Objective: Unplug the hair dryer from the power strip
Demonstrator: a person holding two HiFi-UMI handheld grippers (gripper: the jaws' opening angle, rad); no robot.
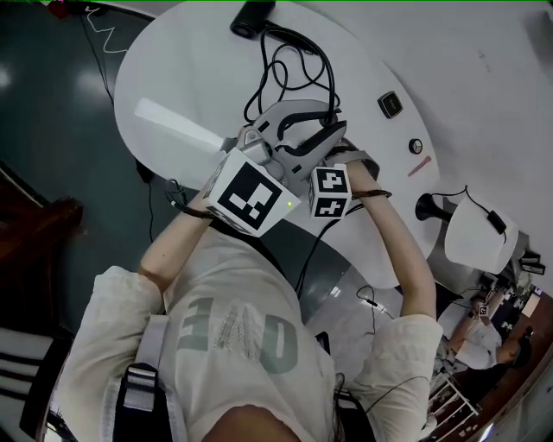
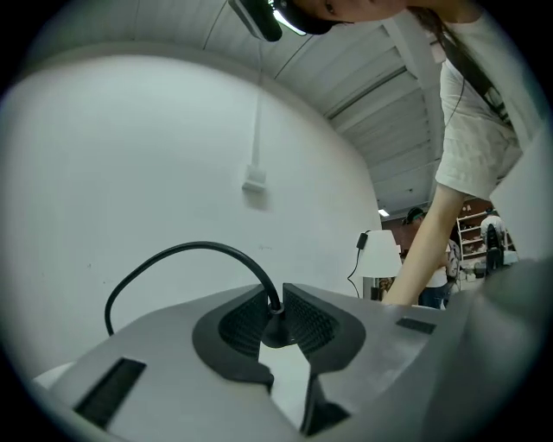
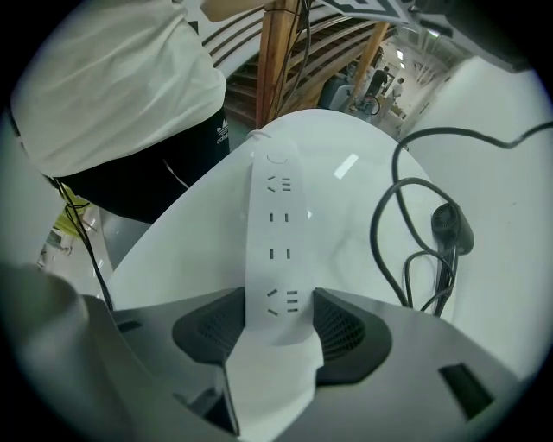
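Head view: round white table [image 1: 173, 78], black hair dryer [image 1: 252, 17] lying at its far edge, its black cord [image 1: 298, 60] looping back toward me. Left gripper view: my left tongs [image 2: 276, 321] pinch the small black plug [image 2: 275, 333] of that cord, held up in the air before a white wall [image 2: 130, 173]. Right gripper view: my right tongs [image 3: 276, 318] clamp the long white power strip [image 3: 278, 224] against the tabletop, every socket I can see on it empty.

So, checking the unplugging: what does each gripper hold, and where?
Left gripper: the plug, at its cord end. Right gripper: the power strip, at its near end.
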